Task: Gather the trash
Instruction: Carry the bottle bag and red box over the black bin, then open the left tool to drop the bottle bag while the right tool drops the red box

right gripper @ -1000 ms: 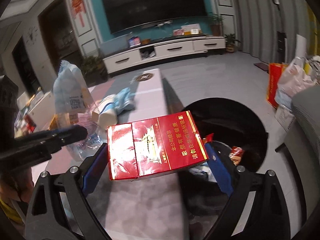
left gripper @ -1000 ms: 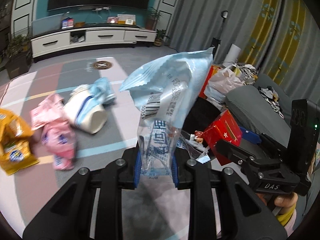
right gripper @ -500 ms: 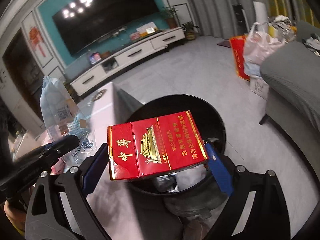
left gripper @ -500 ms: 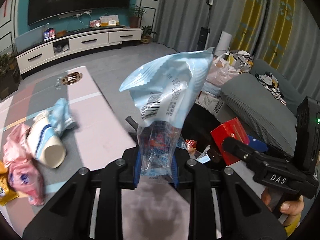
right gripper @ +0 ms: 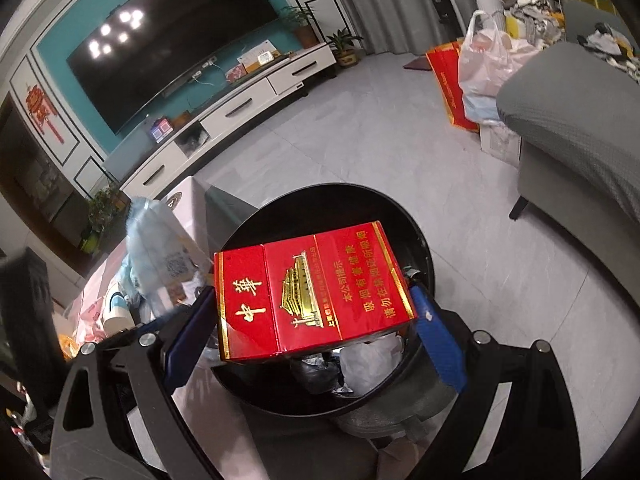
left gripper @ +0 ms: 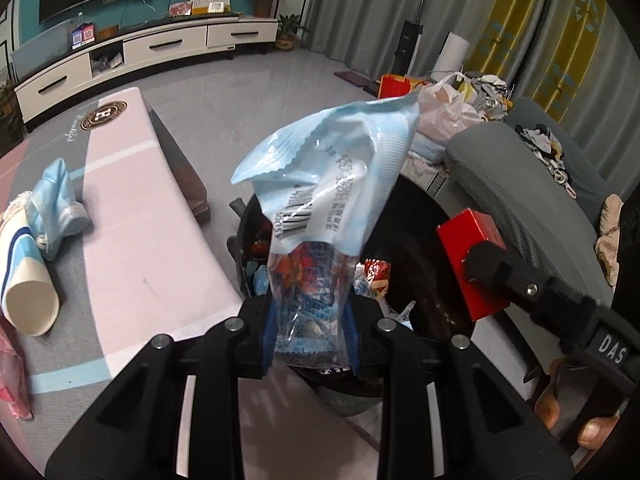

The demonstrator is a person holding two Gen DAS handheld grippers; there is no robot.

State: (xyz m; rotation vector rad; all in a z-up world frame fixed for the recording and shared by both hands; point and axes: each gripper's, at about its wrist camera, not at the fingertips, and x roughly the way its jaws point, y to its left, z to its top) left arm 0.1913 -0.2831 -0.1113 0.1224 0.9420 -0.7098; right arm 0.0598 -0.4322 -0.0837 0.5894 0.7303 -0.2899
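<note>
My left gripper (left gripper: 310, 330) is shut on a light blue and clear snack wrapper (left gripper: 332, 184), held upright over the near rim of the round black trash bin (left gripper: 424, 208). My right gripper (right gripper: 316, 320) is shut on a red cigarette box (right gripper: 312, 292), held flat above the bin (right gripper: 420, 232), which holds crumpled wrappers. The red box (left gripper: 470, 264) and the right gripper also show in the left wrist view, over the bin's right side. The blue wrapper (right gripper: 160, 248) shows at the left of the right wrist view.
A low pink and grey table (left gripper: 136, 216) left of the bin carries a tipped paper cup (left gripper: 24, 288), a light blue wrapper (left gripper: 60, 204) and pink packets (left gripper: 12, 364). A grey sofa (left gripper: 532, 184) stands right of the bin, bags behind it.
Both grippers have moved from above the table to over the bin, each still holding its item. The bin now fills the middle of both views.
</note>
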